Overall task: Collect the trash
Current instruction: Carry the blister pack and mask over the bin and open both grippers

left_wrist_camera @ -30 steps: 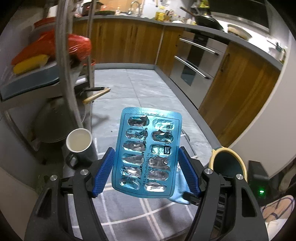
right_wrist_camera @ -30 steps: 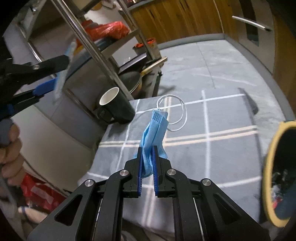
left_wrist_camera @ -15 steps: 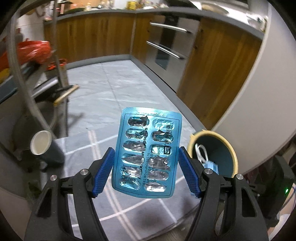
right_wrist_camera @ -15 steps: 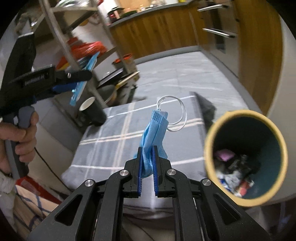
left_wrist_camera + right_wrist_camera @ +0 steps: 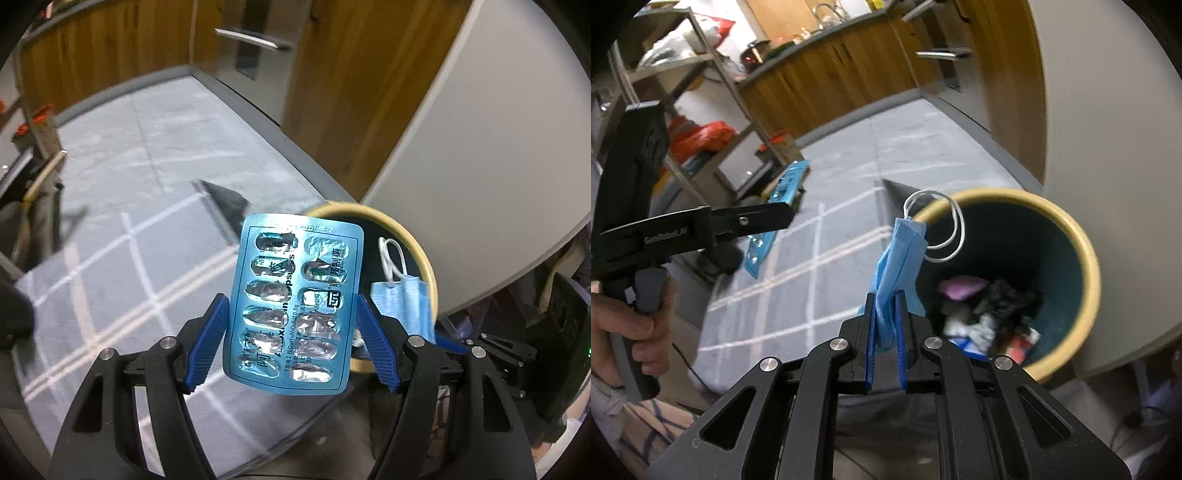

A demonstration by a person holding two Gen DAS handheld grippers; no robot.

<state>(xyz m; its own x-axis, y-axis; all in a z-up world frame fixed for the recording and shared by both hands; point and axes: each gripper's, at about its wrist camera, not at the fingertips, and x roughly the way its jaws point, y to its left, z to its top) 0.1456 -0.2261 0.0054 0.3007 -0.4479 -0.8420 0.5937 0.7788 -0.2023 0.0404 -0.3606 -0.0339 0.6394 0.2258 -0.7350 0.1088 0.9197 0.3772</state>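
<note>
Both grippers are carrying trash: right gripper (image 5: pixel 885 325) is pinching a crumpled blue face mask (image 5: pixel 894 264) beside the yellow-rimmed bin (image 5: pixel 1086 254), nearer than the left gripper (image 5: pixel 291 332), which is clamping an empty blue foil blister pack (image 5: pixel 295 310).

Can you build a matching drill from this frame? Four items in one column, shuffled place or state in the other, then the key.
Items
1. blister pack
2. face mask
3. trash bin
4. grey checked mat

Place or state
A. pinched between the shut blue pads of the right gripper, ear loops dangling
B. spread flat, crossed by pale lines
C. held by its side edges in the left gripper, capsule pockets crushed
D. yellow rim, dark teal inside, litter at the bottom

Pairs: 1-C, 2-A, 3-D, 4-B
</note>
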